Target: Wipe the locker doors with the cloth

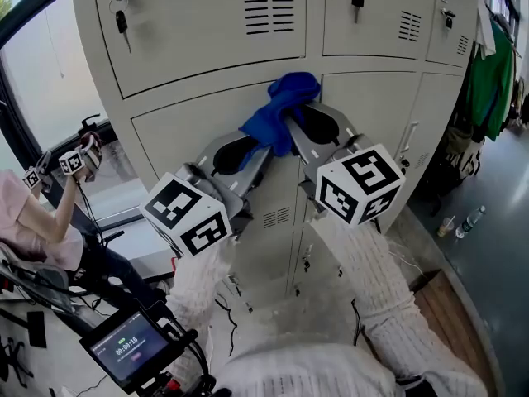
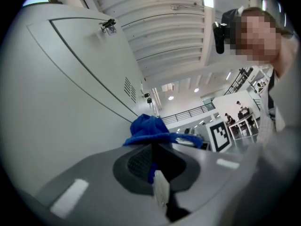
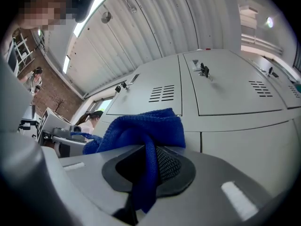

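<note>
Pinching the blue cloth point(image 1: 279, 106) shut between them, the left gripper point(image 1: 258, 149) and right gripper point(image 1: 296, 126) bunch it against the locker door point(image 1: 178, 126), and the left's thin bite may slip if they pull apart.

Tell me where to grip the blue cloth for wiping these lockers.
Grip the tails, not the wad. The cloth is bunched at the locker door with an end trailing each side. The left gripper and right gripper each clamp one from the person's side, probably leaving the thick middle free.
</note>
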`<state>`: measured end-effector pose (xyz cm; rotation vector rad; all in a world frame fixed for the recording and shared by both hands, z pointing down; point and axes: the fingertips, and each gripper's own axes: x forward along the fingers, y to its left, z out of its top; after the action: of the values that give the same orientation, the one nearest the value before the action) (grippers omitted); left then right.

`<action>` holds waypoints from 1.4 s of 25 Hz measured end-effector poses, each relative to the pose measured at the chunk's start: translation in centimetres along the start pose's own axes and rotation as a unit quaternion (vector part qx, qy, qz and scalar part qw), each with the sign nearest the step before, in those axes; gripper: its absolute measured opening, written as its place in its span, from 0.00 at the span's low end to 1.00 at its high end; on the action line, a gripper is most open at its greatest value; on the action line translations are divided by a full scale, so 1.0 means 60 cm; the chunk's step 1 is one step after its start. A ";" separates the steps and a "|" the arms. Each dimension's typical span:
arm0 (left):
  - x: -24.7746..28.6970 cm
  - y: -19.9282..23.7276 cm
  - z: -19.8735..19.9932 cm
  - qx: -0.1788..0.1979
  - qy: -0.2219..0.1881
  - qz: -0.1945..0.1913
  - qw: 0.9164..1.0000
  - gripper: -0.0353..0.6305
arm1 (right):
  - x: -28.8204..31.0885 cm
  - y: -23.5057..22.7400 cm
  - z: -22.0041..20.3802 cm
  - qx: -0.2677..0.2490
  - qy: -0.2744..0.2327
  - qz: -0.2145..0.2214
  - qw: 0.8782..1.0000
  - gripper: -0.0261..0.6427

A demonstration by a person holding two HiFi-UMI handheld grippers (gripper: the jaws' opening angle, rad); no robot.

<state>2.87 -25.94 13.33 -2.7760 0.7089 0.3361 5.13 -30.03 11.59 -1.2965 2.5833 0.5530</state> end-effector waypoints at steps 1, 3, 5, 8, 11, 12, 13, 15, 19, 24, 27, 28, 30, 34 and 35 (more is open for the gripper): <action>-0.001 0.000 -0.003 0.000 0.004 0.000 1.000 0.06 | -0.001 0.000 -0.001 0.001 0.000 -0.001 1.000 0.12; -0.004 0.000 -0.010 0.001 0.011 0.002 1.000 0.06 | -0.004 0.002 -0.007 0.003 0.002 -0.005 1.000 0.12; -0.007 -0.002 -0.019 -0.002 0.018 0.001 1.000 0.06 | -0.009 0.005 -0.020 0.009 0.008 -0.008 1.000 0.12; -0.011 -0.005 -0.040 -0.016 0.027 0.000 0.999 0.06 | -0.020 0.011 -0.049 0.027 0.019 -0.012 0.999 0.12; -0.013 -0.008 -0.063 -0.030 0.038 -0.002 0.999 0.06 | -0.029 0.014 -0.075 0.039 0.029 -0.018 0.999 0.12; -0.015 -0.009 -0.071 -0.034 0.040 -0.003 0.999 0.06 | -0.031 0.015 -0.083 0.041 0.032 -0.018 0.998 0.12; -0.017 -0.010 -0.079 -0.037 0.042 -0.003 0.998 0.06 | -0.033 0.017 -0.090 0.043 0.035 -0.019 0.998 0.12; -0.024 -0.015 -0.098 -0.046 0.046 -0.002 0.998 0.06 | -0.041 0.023 -0.108 0.046 0.041 -0.019 0.998 0.12; -0.039 -0.025 -0.134 -0.089 0.054 0.004 0.994 0.06 | -0.058 0.039 -0.155 0.060 0.069 -0.018 0.996 0.12; -0.045 -0.021 -0.170 -0.108 0.066 0.002 0.992 0.06 | -0.064 0.041 -0.192 0.069 0.077 -0.033 0.994 0.12; -0.056 -0.020 -0.195 -0.121 0.078 0.006 0.990 0.06 | -0.068 0.049 -0.210 0.077 0.082 -0.037 0.993 0.12; -0.060 -0.021 -0.203 -0.126 0.082 0.009 0.989 0.06 | -0.070 0.052 -0.216 0.080 0.086 -0.036 0.992 0.12; -0.066 -0.023 -0.219 -0.136 0.090 0.013 0.987 0.06 | -0.074 0.059 -0.231 0.087 0.095 -0.032 0.991 0.12; -0.075 -0.025 -0.250 -0.161 0.098 0.020 0.982 0.06 | -0.081 0.067 -0.264 0.107 0.104 -0.032 0.988 0.11; -0.078 -0.026 -0.257 -0.168 0.100 0.021 0.980 0.06 | -0.084 0.070 -0.271 0.113 0.104 -0.033 0.988 0.11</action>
<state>2.07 -27.24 29.43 -3.1530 0.8258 0.2002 4.62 -30.82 29.11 -1.4212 2.6576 0.1112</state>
